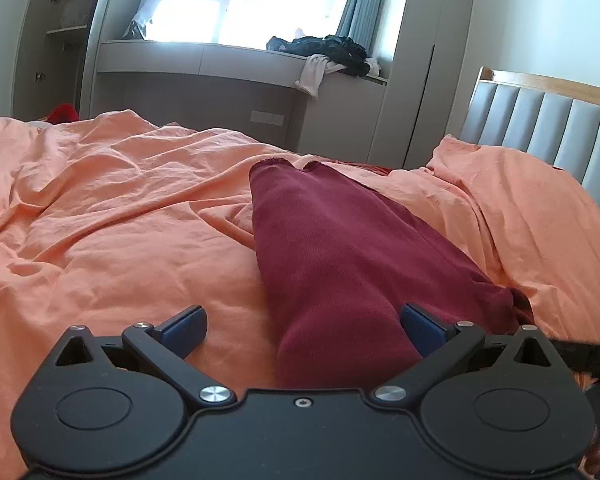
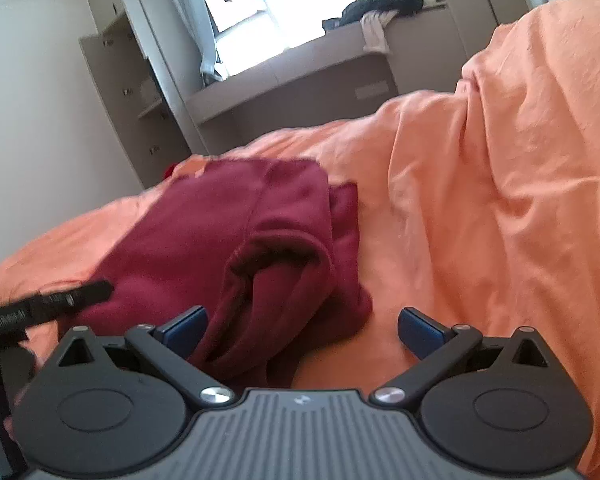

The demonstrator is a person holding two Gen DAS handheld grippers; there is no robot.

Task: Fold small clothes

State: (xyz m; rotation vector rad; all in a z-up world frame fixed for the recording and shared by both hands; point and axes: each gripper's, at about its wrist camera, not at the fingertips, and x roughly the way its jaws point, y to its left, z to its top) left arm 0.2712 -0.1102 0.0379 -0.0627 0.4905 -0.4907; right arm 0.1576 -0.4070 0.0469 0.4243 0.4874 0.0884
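Left gripper (image 1: pixel 303 330) is spread wide, blue pads (image 1: pixel 186 330) well apart, nothing pinched; it hangs low over the bed, and the near end of the dark red garment (image 1: pixel 340 264) runs between its fingers toward the camera, close to the right pad, contact unclear; right gripper (image 2: pixel 303 330) is likewise spread wide and holds nothing; its left pad (image 2: pixel 188 328) sits just beside or against a bunched fold of the same garment (image 2: pixel 228 232), its right pad over bare sheet.

Garment lies on the orange sheet (image 1: pixel 112 216); in the left wrist view it looks like a long narrow strip stretching away from the gripper, far end with a raw-looking hem and a small notch; in the right wrist view it is partly doubled over, one rolled tube-like fold standing up near the gripper, a flatter part spreading left and away; exact kind of clothing hard to tell.

Sheet is heavily wrinkled, piled higher on the right; padded grey headboard (image 1: pixel 548 128) with a wooden top rail at the right edge in the left view; beyond the bed a grey window ledge (image 1: pixel 188 54) with a heap of dark clothes (image 1: pixel 328 50) and a pale cloth hanging over its edge; bright window (image 1: pixel 268 0) with teal curtain (image 1: pixel 358 0); grey cabinet (image 1: pixel 56 40) on the left; a small red thing (image 1: pixel 63 113) at the far left edge of the bed, unclear what.

A black strap (image 2: pixel 44 308) crosses the lower left of the right view.
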